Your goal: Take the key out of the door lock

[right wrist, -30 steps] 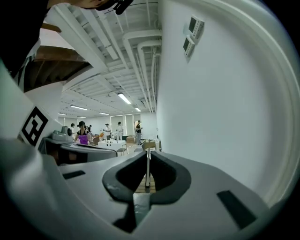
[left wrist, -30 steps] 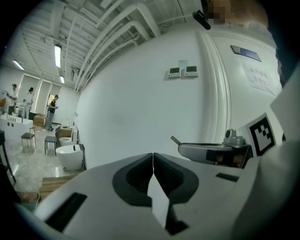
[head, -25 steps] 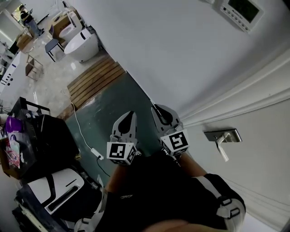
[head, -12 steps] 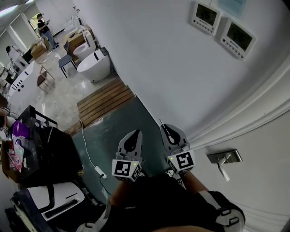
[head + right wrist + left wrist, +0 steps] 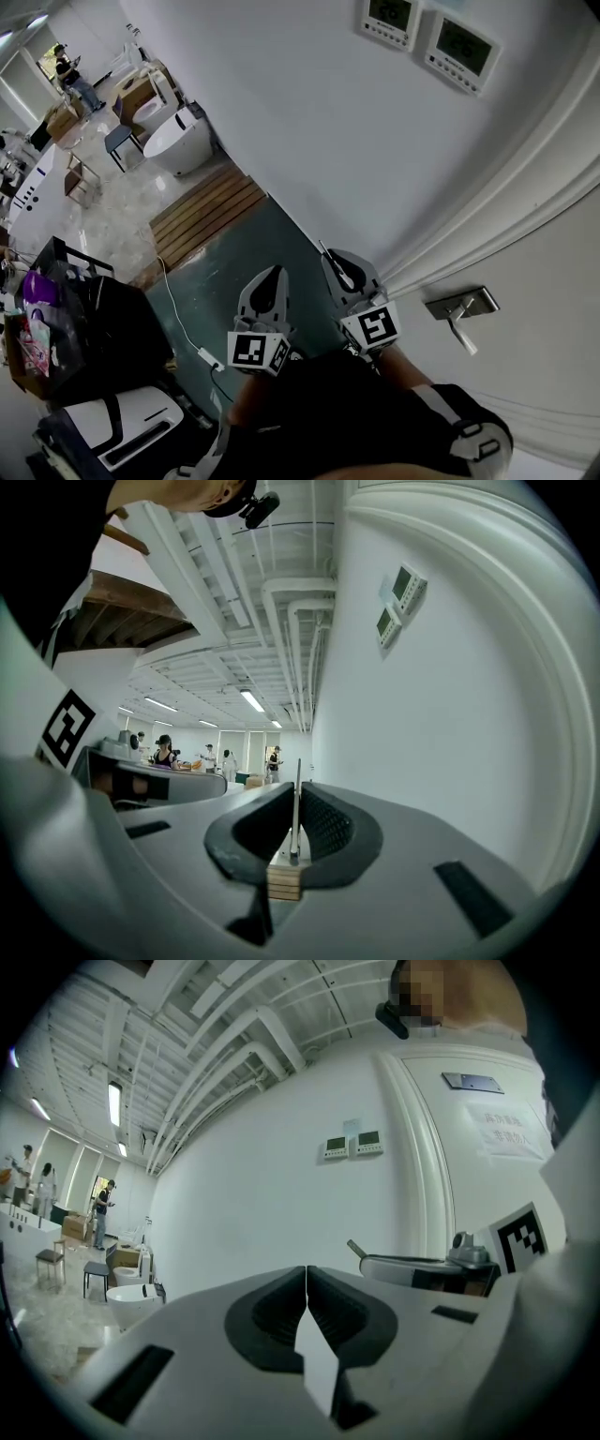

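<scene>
My right gripper [image 5: 335,260] is shut on a thin metal key [image 5: 328,254], whose blade sticks out past the fingertips. In the right gripper view the key [image 5: 296,808] stands edge-on between the pressed pads of that gripper [image 5: 296,794]. The key is well clear of the silver door handle [image 5: 461,306], which sits on the white door [image 5: 553,309] to the right. I cannot make out the lock's keyhole. My left gripper [image 5: 272,274] hangs beside the right one over the green floor. Its jaws [image 5: 307,1274] are shut with nothing between them.
Two wall thermostats [image 5: 427,33] hang above on the white wall. Black bags [image 5: 112,319] and a white case [image 5: 122,417] lie at the lower left, with a white cable [image 5: 187,309] on the floor. Further off are wooden decking [image 5: 202,211], a bathtub [image 5: 173,141] and several people.
The head view has tilted up the wall, bringing the thermostats into sight. Both grippers have risen a little together, side by side. The right one still holds the key.
</scene>
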A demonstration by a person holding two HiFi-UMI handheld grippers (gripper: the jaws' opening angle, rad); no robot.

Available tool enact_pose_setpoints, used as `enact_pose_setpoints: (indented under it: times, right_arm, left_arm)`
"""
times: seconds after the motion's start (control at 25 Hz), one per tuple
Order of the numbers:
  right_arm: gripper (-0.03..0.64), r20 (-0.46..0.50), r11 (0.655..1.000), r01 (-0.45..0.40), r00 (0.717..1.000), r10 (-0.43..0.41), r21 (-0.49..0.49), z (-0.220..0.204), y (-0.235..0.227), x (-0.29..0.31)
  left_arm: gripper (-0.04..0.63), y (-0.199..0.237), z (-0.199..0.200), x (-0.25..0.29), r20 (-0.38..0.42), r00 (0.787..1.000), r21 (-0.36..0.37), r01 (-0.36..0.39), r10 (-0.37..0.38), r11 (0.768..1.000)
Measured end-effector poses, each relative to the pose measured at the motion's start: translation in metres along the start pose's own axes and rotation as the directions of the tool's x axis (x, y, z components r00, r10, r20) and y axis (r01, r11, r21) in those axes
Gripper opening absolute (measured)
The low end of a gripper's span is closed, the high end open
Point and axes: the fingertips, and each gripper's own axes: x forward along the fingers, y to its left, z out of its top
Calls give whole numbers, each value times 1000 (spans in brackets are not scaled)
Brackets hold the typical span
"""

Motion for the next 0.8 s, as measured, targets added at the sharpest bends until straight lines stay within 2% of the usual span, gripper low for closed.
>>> enact_pose_setpoints:
  times: [0.36,0.6,0.8]
  right_arm:
    - [31,13,999,47,999,-47,-4,3,-7,-11]
    - [31,13,997,57,998,-56,-44,4,-4,-17]
    - [31,19,998,58,998,-58,2,3,-4,-23]
  left_arm:
    - [25,-9,-2,3,2,999,-2,36,-36,999]
    - [25,-14,-5,2,-4,999,-10,52,-52,999]
    - [25,-20,-7,3,-5,997,-14,74,-74,997]
